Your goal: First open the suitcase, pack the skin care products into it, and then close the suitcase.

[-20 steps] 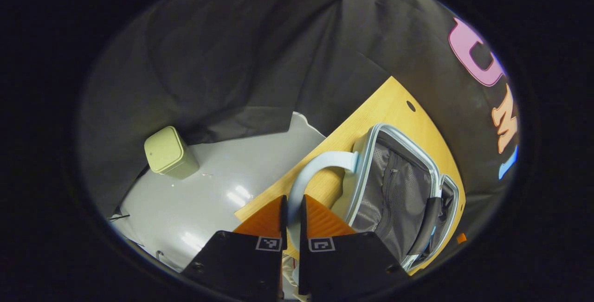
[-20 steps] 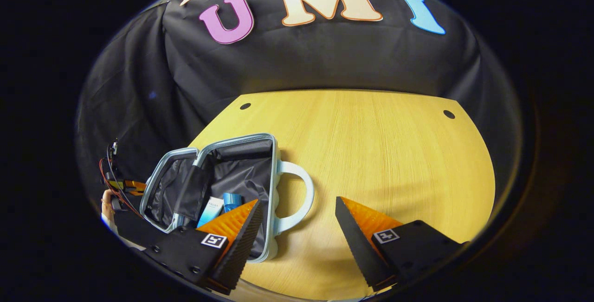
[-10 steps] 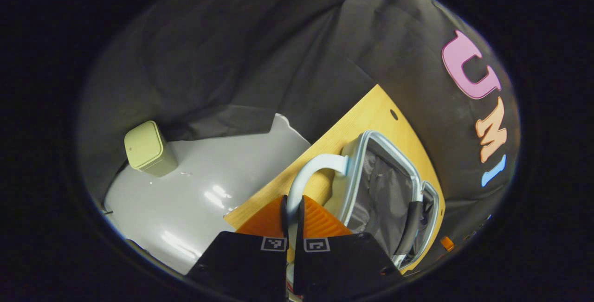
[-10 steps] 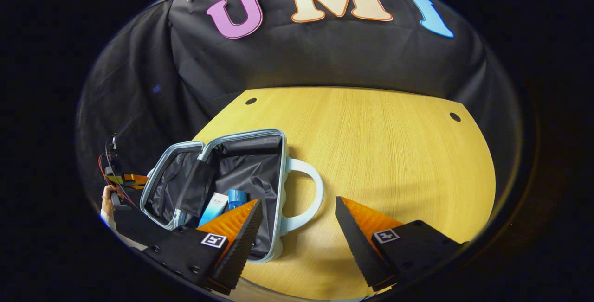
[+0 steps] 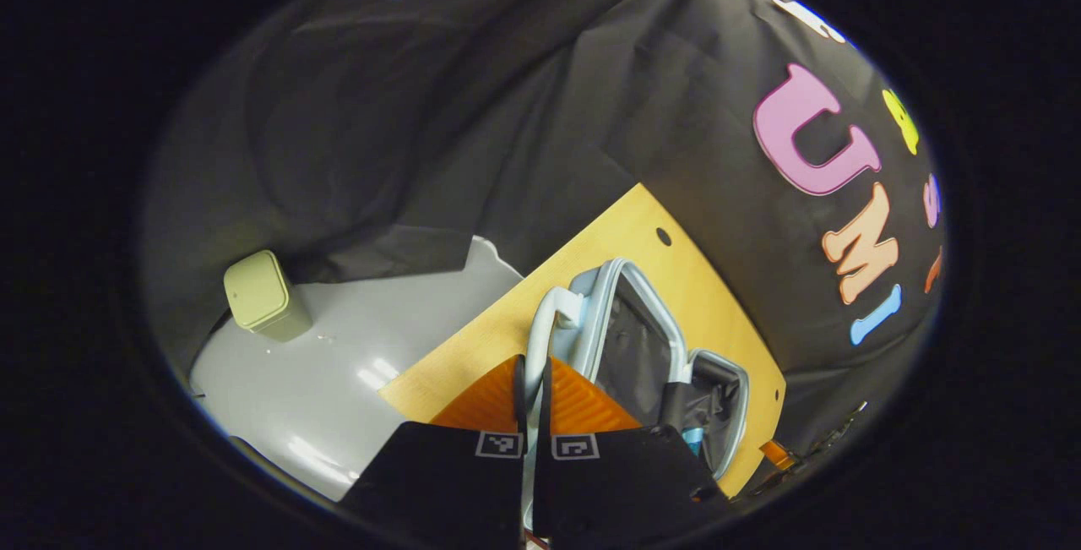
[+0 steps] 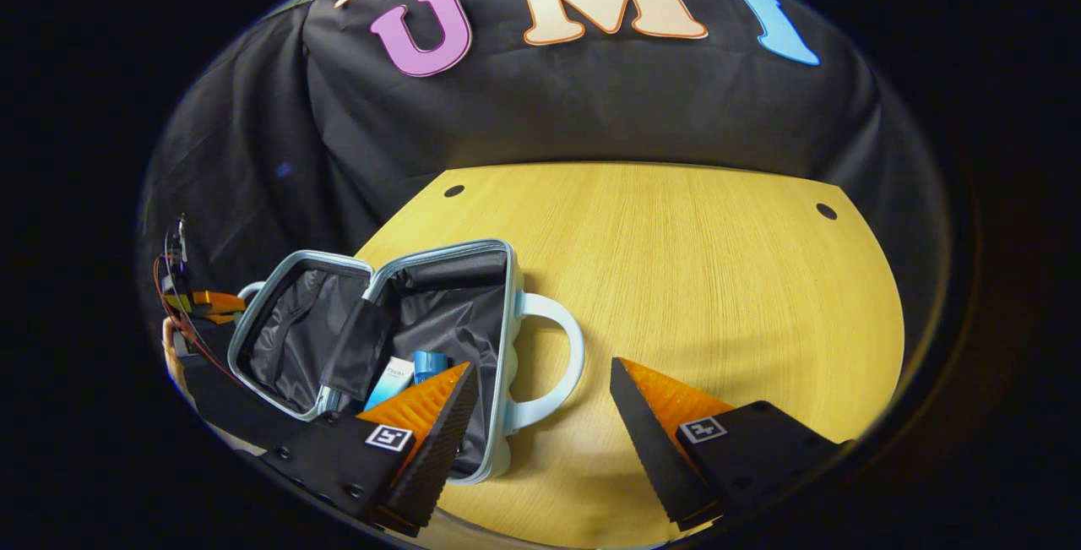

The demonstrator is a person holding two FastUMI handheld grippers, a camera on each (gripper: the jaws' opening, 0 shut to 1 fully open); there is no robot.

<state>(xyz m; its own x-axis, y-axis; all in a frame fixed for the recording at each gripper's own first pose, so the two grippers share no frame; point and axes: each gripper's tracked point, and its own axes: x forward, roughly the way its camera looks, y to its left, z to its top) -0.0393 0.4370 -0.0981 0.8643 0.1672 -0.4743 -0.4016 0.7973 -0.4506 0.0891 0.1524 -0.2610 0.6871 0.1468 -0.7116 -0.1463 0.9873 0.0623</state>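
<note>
A light-blue suitcase [image 6: 494, 415] lies open on the wooden table [image 6: 692, 263]. Its right half holds a white-and-blue box [image 6: 390, 377] and a blue bottle [image 6: 429, 362]. My left gripper [image 5: 532, 364] is shut on the handle [image 5: 545, 322] of the other half [image 5: 629, 347], which stands tilted up with its grey mesh lining showing. That gripper [image 6: 203, 301] and the hand [image 6: 173, 347] holding it appear at the far left of the right gripper view. My right gripper [image 6: 540, 373] hangs open over the table, just in front of the right half's handle [image 6: 562, 356], with nothing between its fingers.
A pale green bin [image 5: 258, 296] stands on the grey floor [image 5: 363, 339] beyond the table's left edge. The table's right side [image 6: 760, 296] is bare wood. Black cloth walls close in behind the table.
The left gripper, still shut on the handle, has moved and swung that half of the suitcase; it looks wider in the right gripper view. The right gripper has barely moved.
</note>
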